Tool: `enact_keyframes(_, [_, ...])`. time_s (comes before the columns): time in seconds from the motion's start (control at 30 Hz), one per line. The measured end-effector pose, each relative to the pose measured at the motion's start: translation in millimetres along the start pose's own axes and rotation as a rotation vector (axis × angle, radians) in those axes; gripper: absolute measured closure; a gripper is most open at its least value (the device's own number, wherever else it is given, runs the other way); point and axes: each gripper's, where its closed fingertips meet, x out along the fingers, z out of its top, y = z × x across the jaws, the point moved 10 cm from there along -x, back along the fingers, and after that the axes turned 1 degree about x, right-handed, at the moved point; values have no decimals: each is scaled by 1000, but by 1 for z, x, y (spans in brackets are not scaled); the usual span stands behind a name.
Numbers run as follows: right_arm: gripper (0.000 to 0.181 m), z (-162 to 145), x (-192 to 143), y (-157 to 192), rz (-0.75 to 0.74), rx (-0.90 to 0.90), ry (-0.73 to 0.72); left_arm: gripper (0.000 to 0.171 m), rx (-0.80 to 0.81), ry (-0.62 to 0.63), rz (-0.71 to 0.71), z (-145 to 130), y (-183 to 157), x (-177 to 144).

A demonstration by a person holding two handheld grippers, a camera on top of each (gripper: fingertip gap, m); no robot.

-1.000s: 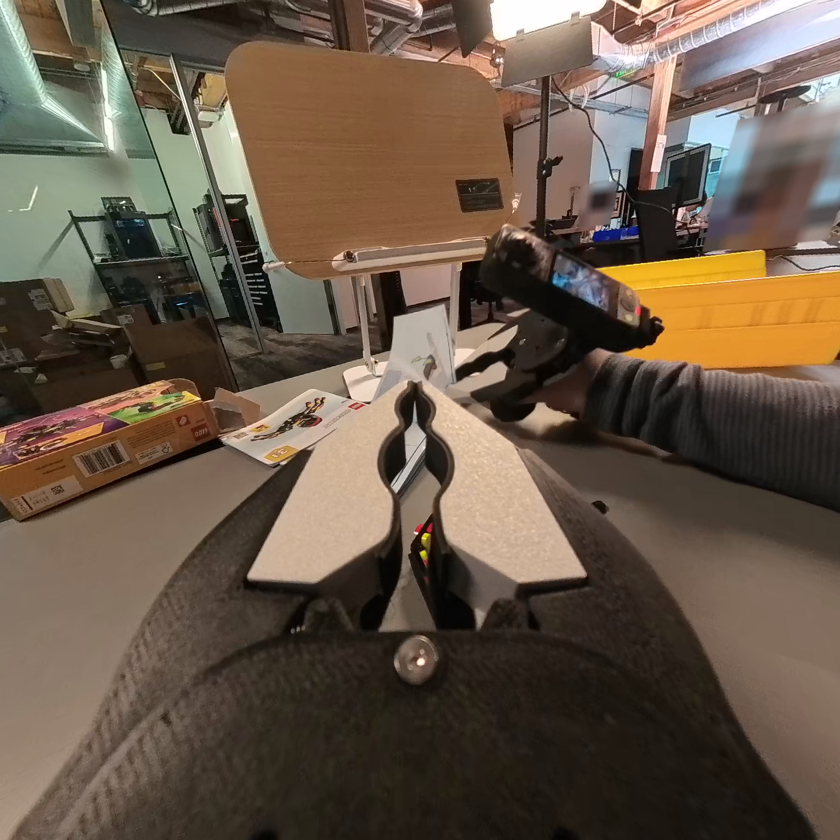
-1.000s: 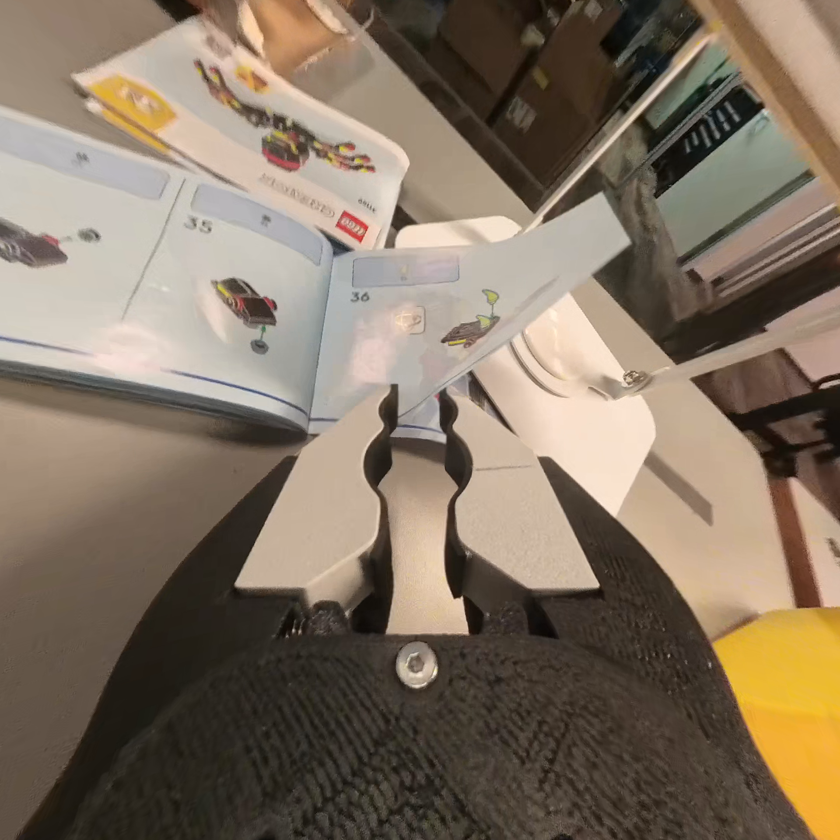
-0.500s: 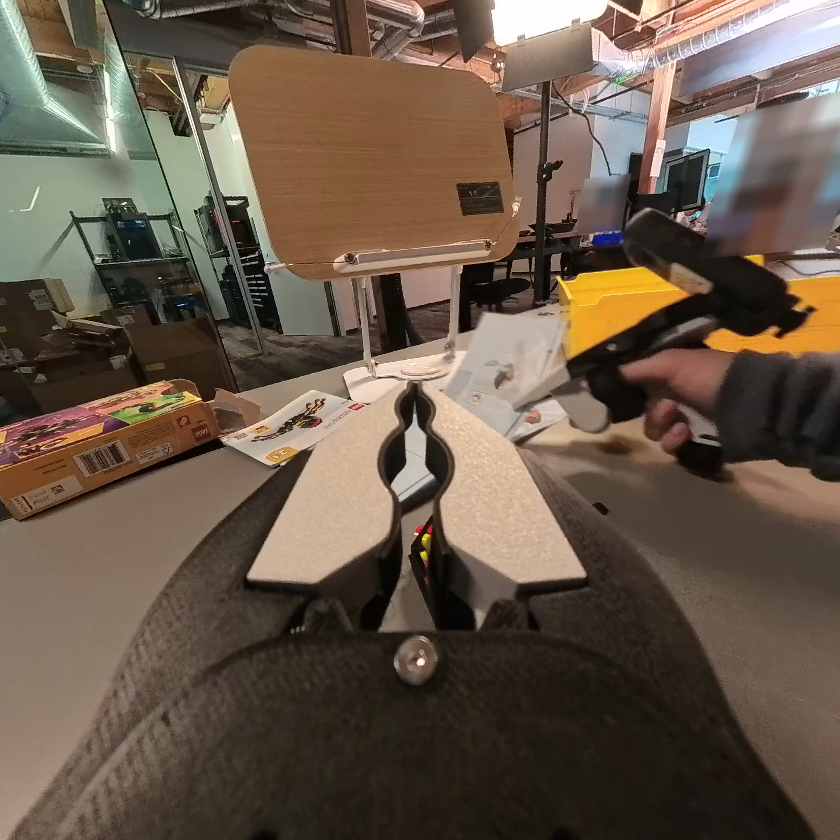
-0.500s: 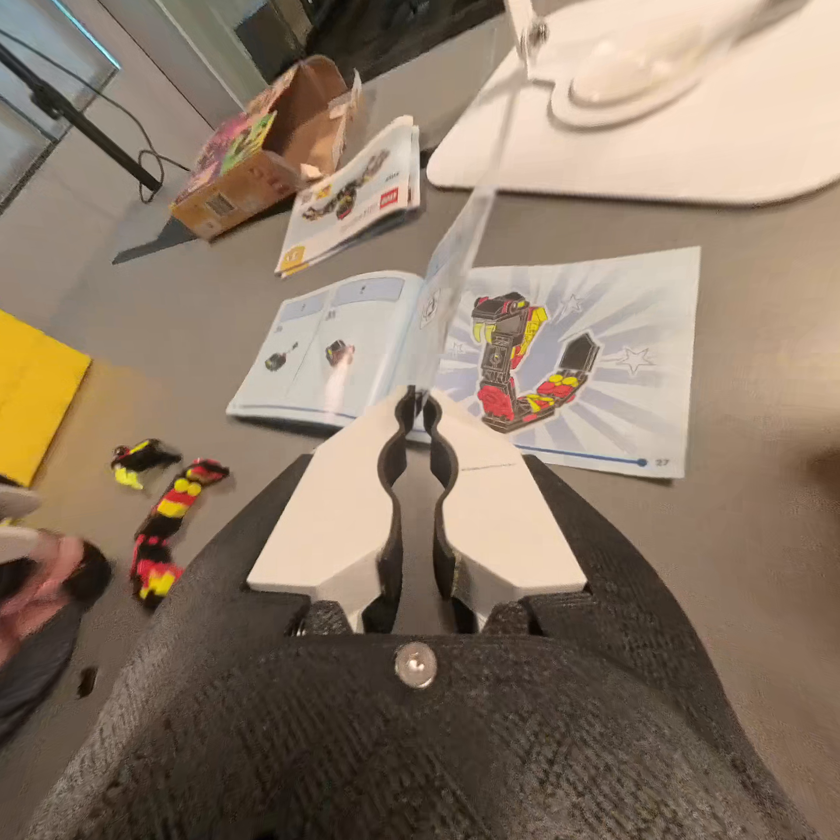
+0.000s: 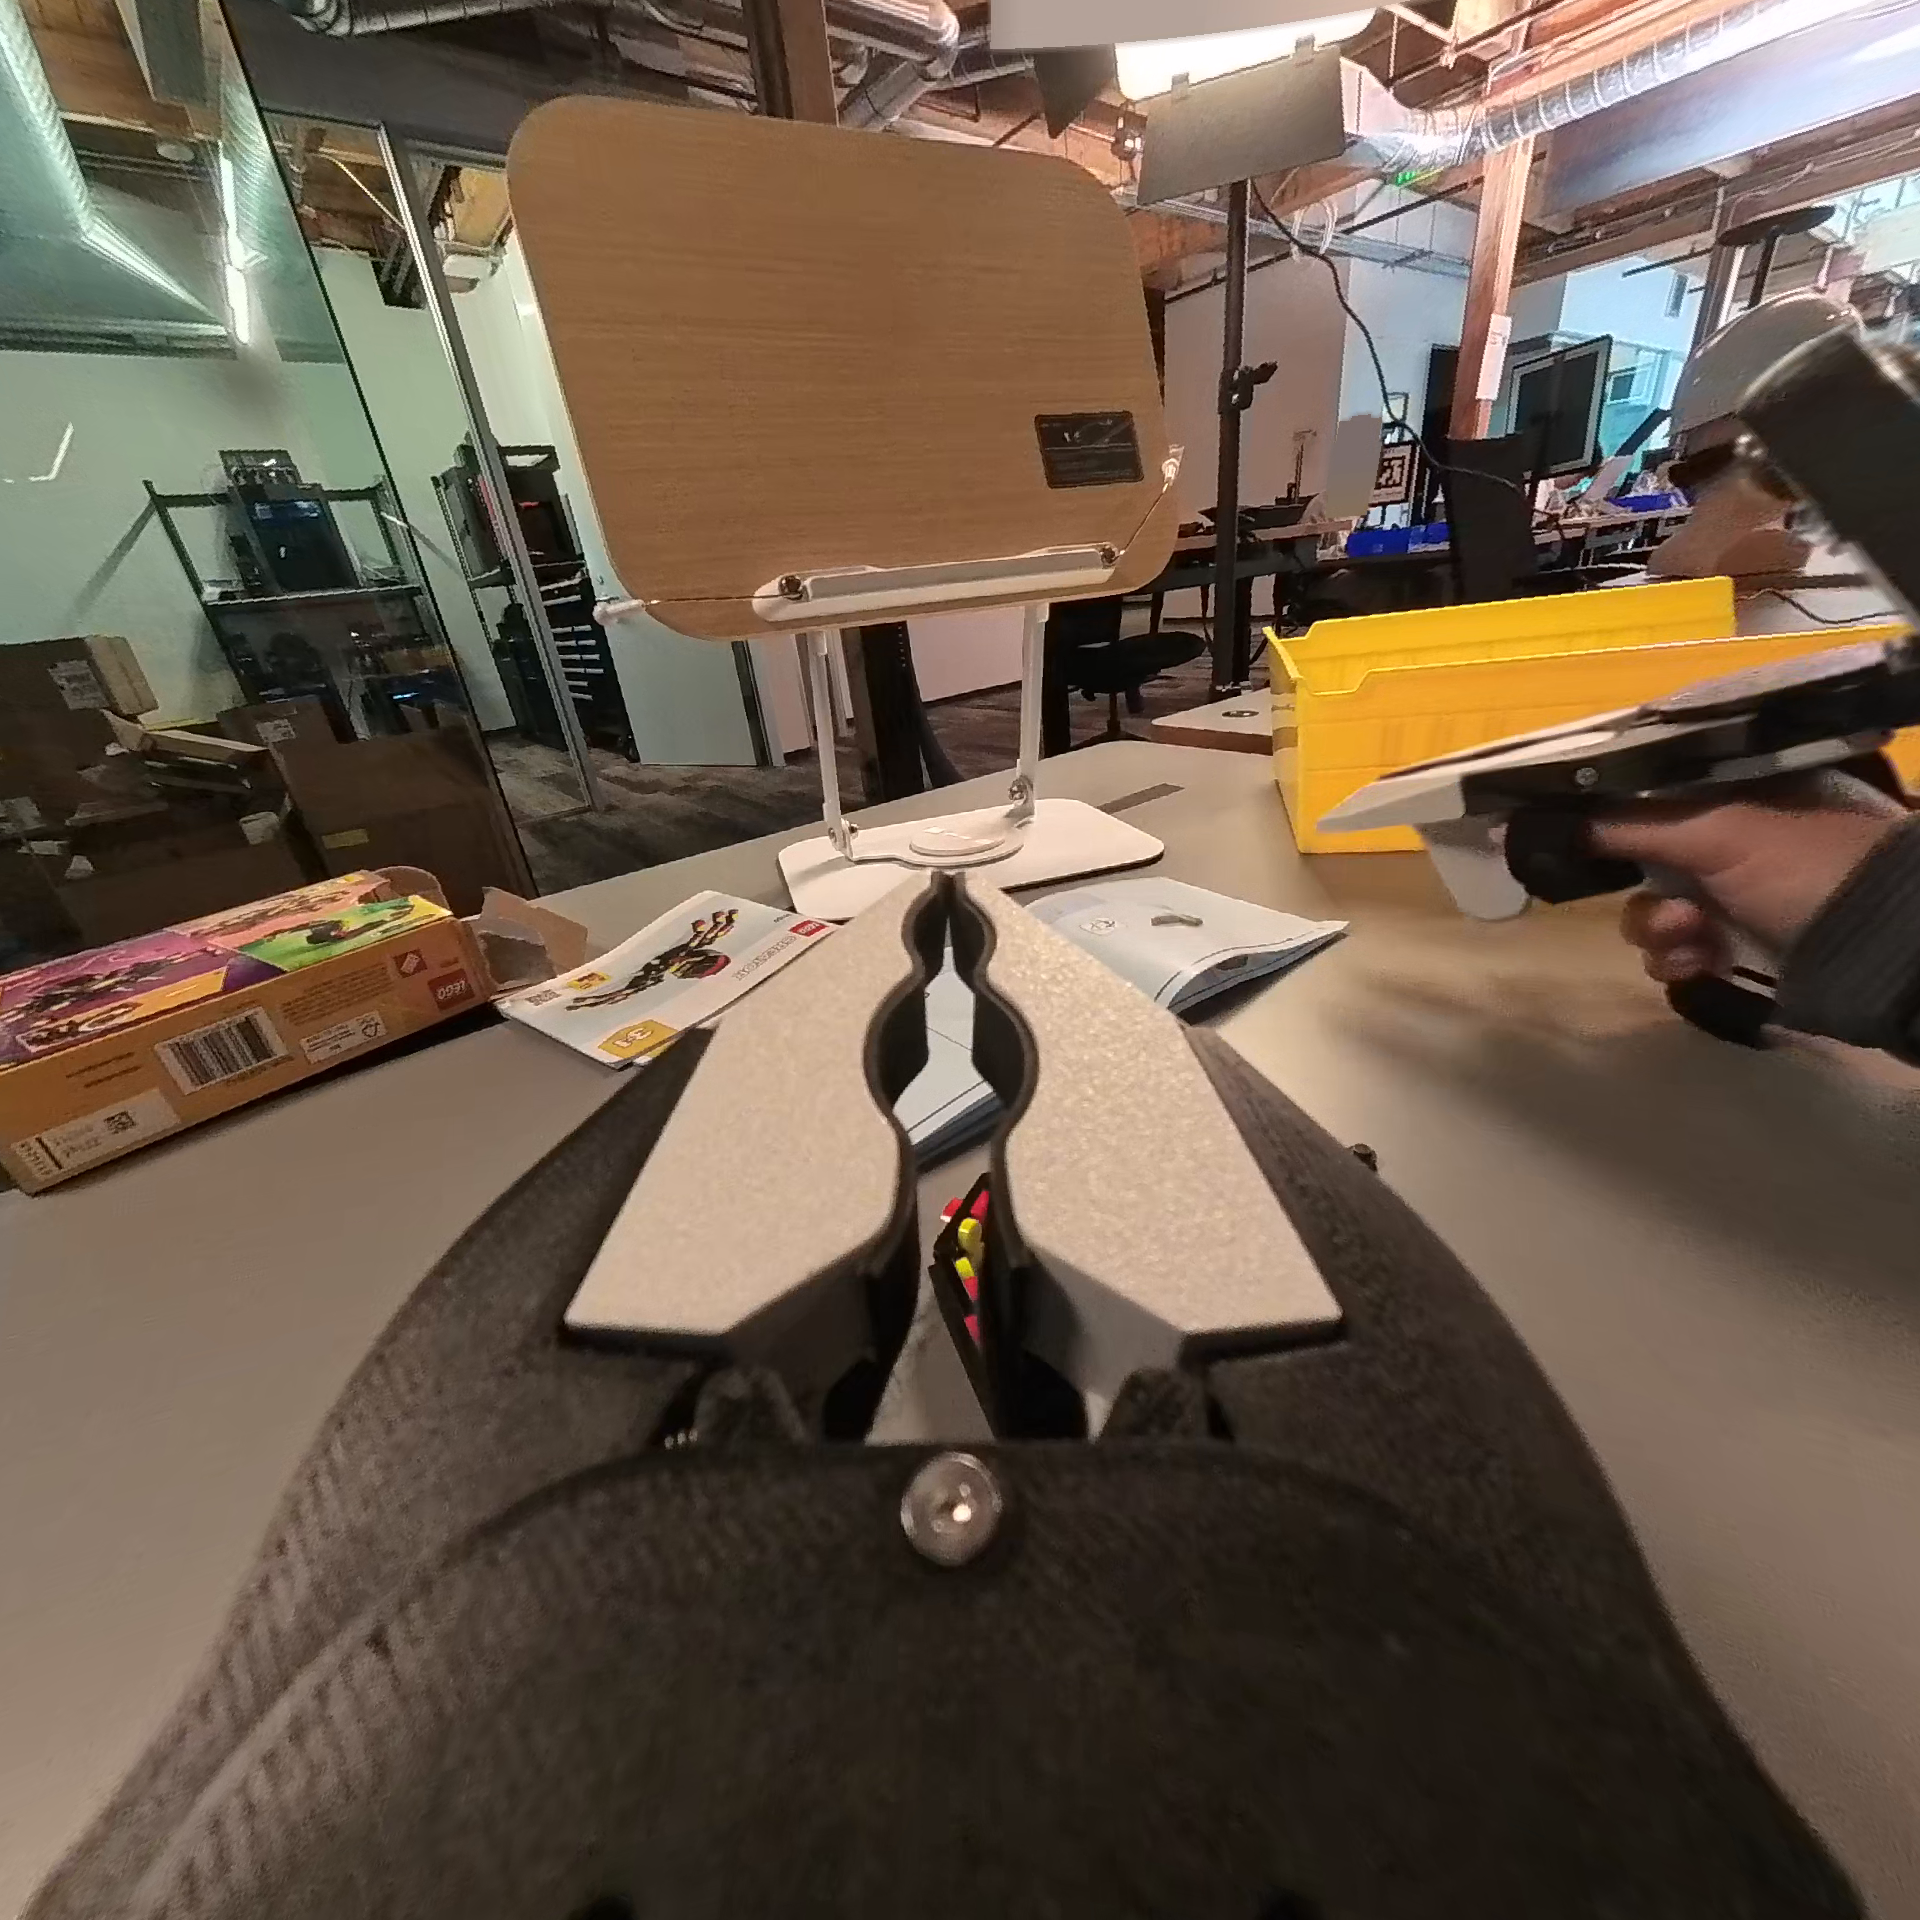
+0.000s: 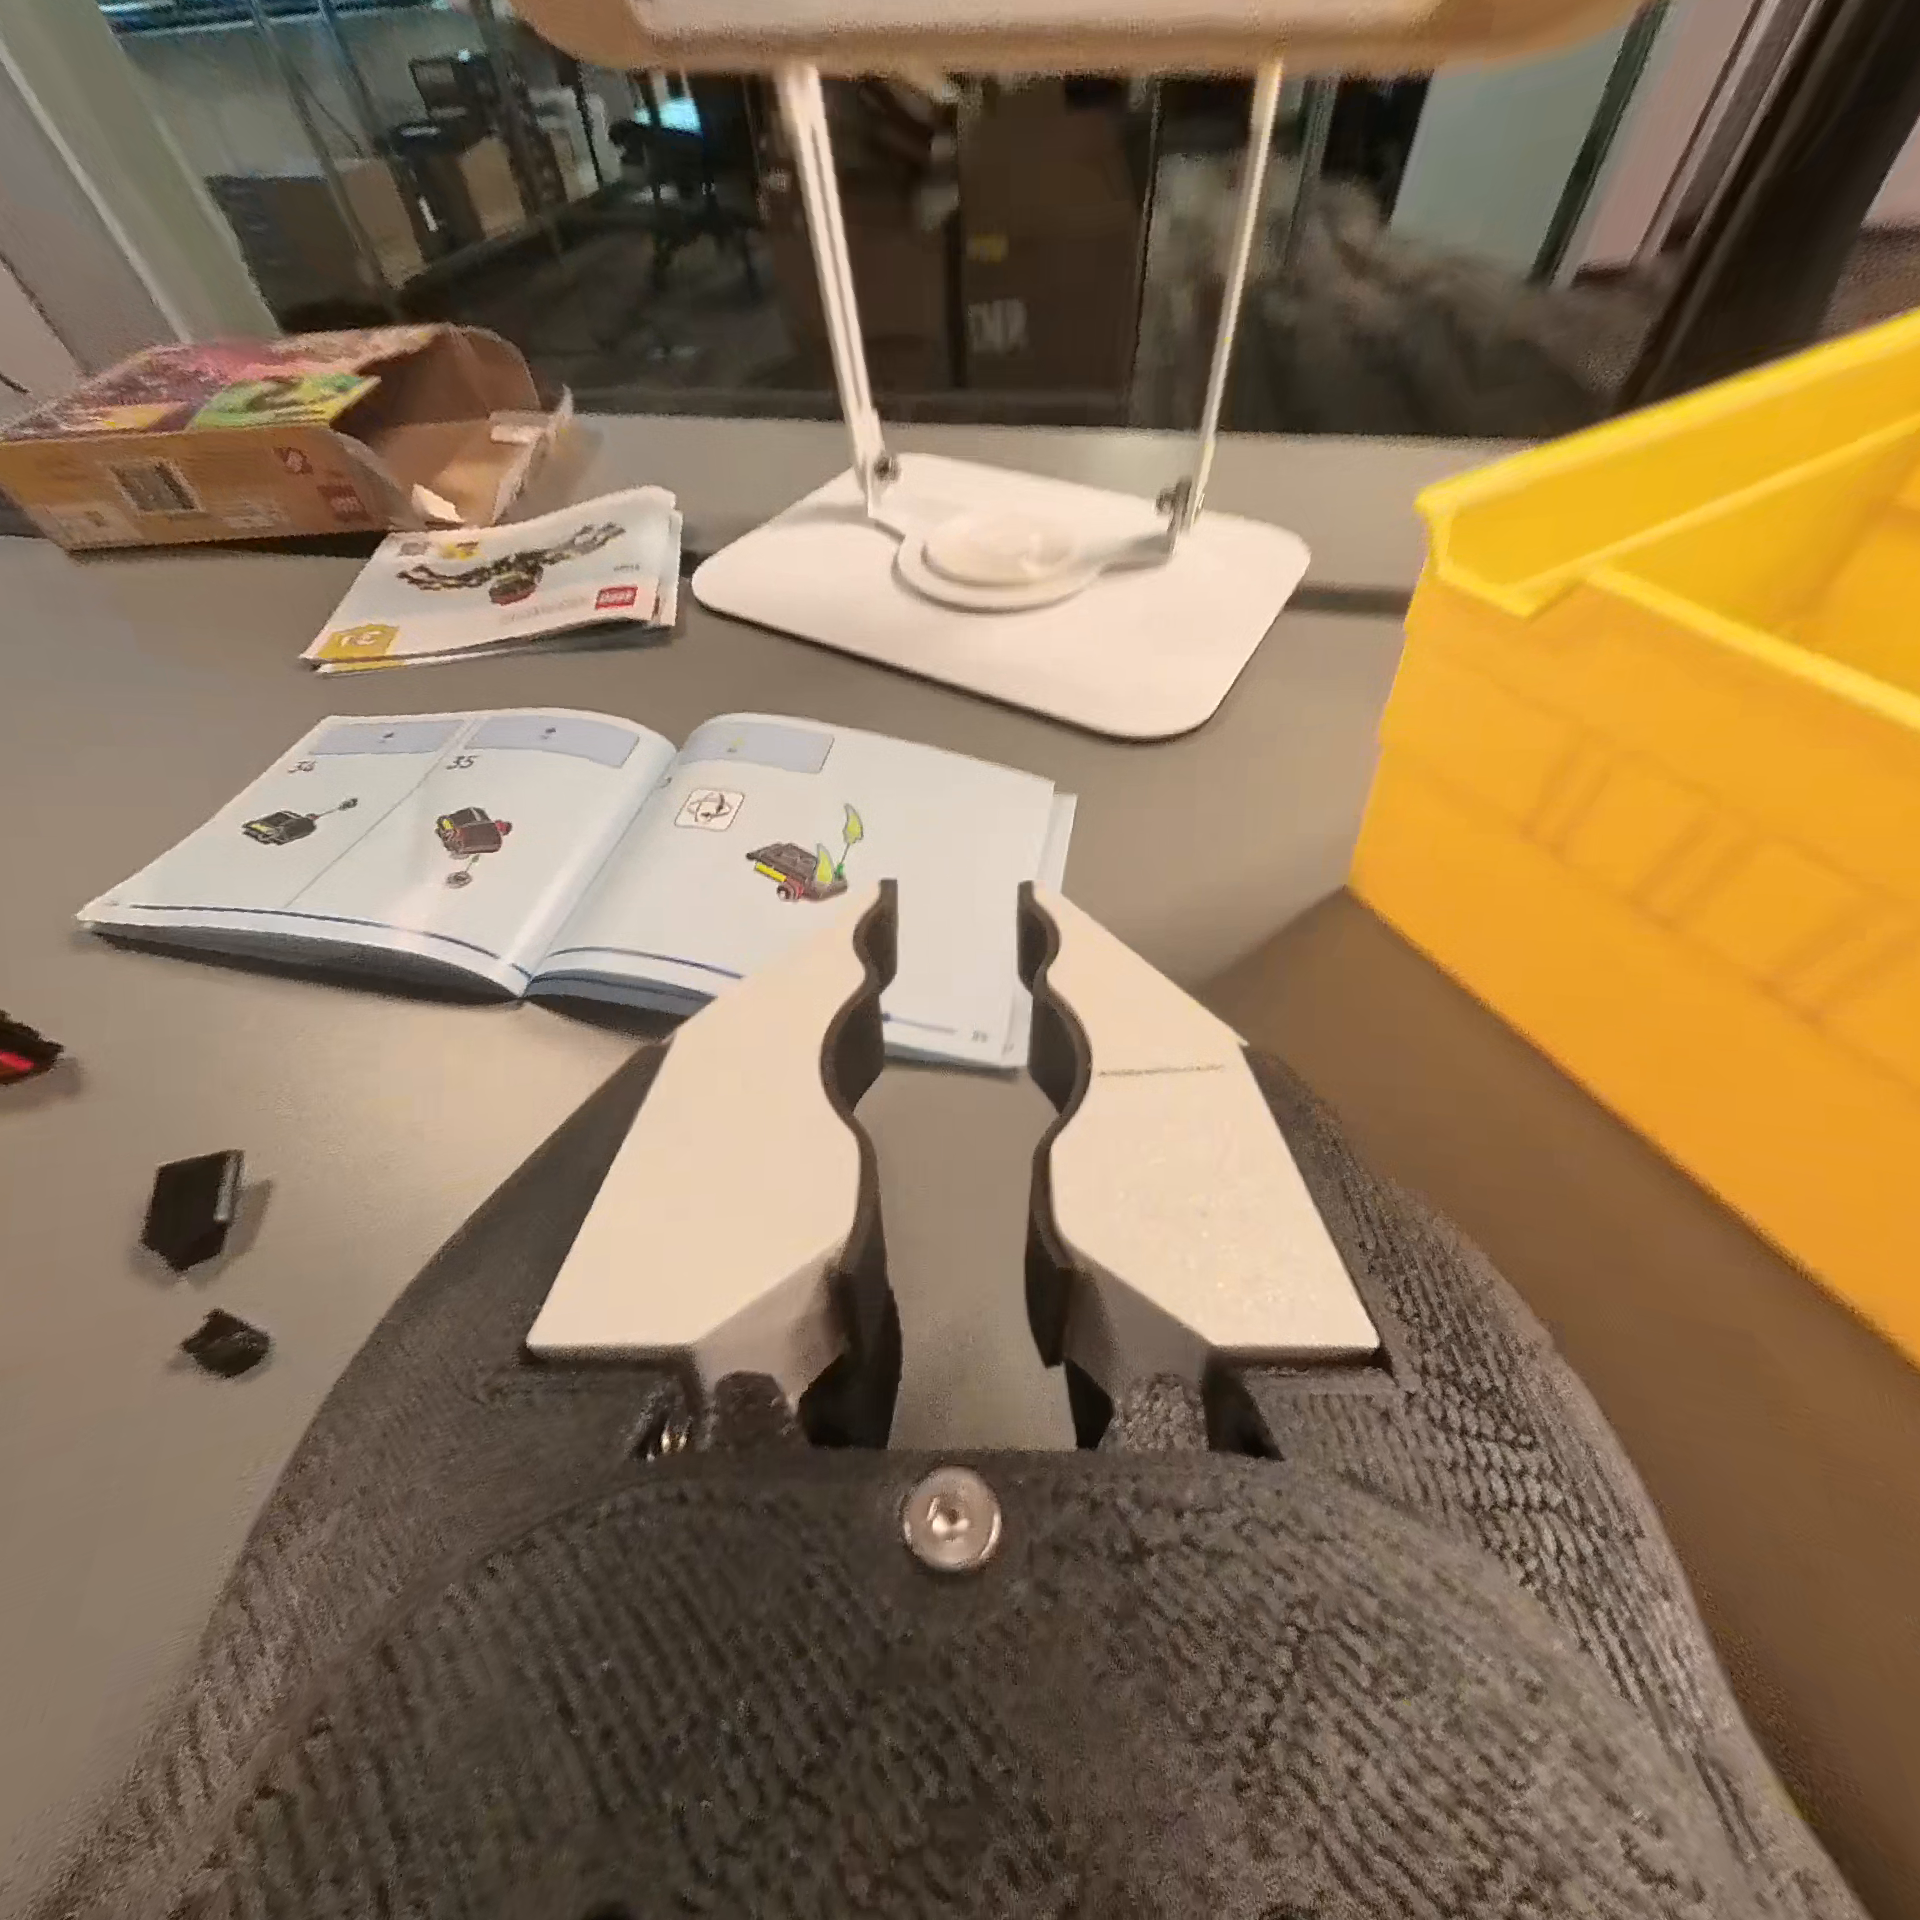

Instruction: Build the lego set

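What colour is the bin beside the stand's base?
Yellow bin; the right wrist view shows it best.

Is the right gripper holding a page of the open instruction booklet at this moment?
No, the right gripper is open with nothing between its fingers, and the open instruction booklet lies flat on the table beyond them.

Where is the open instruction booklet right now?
The open instruction booklet lies flat on the grey table, centre-left in the right wrist view, just ahead of the right gripper, before the white stand base.
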Motion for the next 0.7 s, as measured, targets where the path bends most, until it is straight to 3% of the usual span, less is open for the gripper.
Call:
enact_keyframes(0.13, [164, 5, -11, 13, -83, -236, -240, 171, 0, 0, -6, 0, 0, 0])
enact_keyframes(0.23, [176, -1, -19, 34, -103, -532, -470, 171, -1, 0, -9, 0, 0, 0])
enact_keyframes(0.4, [176, -11, -10, 56, -65, -780, -407, 171, -3, -2, -11, 0, 0, 0])
enact_keyframes(0.63, [176, -12, -12, 58, -12, -772, -417, 171, -3, -4, -16, 0, 0, 0])
enact_keyframes(0.7, [174, -15, -13, 66, 106, -784, -423, 171, -8, -5, -13, 0, 0, 0])
